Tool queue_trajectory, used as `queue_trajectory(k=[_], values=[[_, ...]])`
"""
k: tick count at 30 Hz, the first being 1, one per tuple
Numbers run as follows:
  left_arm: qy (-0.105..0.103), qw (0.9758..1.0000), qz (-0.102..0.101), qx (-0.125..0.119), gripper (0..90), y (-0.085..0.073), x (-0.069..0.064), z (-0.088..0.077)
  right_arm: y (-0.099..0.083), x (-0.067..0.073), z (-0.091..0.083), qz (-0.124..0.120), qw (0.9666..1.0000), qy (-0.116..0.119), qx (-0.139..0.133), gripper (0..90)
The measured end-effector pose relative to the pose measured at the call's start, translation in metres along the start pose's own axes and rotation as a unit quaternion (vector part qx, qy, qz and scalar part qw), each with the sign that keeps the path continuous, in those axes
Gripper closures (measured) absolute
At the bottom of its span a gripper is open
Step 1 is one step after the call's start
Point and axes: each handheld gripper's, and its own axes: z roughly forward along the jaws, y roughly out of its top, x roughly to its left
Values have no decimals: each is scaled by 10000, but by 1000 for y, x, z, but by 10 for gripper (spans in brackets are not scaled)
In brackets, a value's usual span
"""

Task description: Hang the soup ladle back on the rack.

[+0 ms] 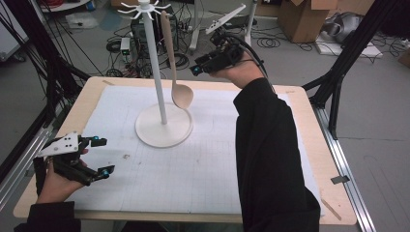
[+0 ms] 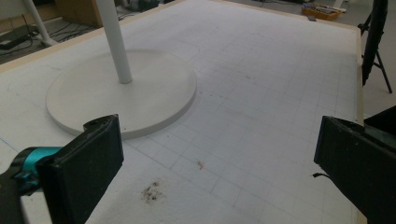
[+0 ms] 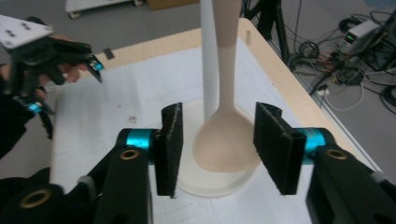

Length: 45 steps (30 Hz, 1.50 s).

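A wooden spoon (image 1: 175, 67) is seen hanging bowl-down from a hook at the crown of a white rack (image 1: 155, 63), whose round base (image 1: 163, 126) is set on the gridded white mat (image 1: 193, 159) that covers the desk (image 1: 87, 99). The spoon's bowl is suspended just above the base, beside the rack's pole.

The right gripper (image 1: 195, 69) is held in the air over the far edge of the desk, raised by a black-sleeved arm (image 1: 270, 150) and pointed towards the spoon. In the right gripper view, its jaws are released and parted, and the spoon's bowl (image 3: 228, 142) is framed in the gap between the two black pads (image 3: 169, 148); whether the bowl lies level with the pads or a little beyond them cannot be told, and no contact is seen.

The left gripper (image 1: 102, 156) is held low over the near left corner of the desk, well apart from the rack, with its jaws spread wide and nothing between them. In the left gripper view, the rack's base (image 2: 140, 88) and the foot of its pole are seen ahead, and a small dark smudge (image 2: 152, 191) is marked on the mat near the jaws. Cables (image 1: 121, 46) and cardboard boxes (image 1: 302, 17) are scattered on the floor beyond the desk
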Motion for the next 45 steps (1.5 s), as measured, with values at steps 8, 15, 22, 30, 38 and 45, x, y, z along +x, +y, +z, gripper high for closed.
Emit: queue_trajectory(k=[8, 15, 22, 30, 38, 45], values=[[-25, 10000, 25, 35, 17, 3, 1, 6, -23, 10, -17, -125, 9998, -110, 70, 440], [-79, 9999, 53, 34, 17, 5, 2, 10, -47, 20, -34, -216, 9997, -86, -109, 449], [-102, 9999, 64, 44, 17, 6, 3, 15, -71, 29, -45, -338, 9991, -233, -96, 436], [-126, 9999, 60, 79, 17, 6, 3, 18, -100, 38, -59, -212, 9980, -471, -365, 383], [-164, 9998, 53, 115, 17, 6, 3, 22, -134, 41, -66, 121, 9967, -535, -592, 298], [-149, 9998, 54, 110, 17, 6, 4, 22, -164, 44, -66, 278, 9958, -588, -638, 252]])
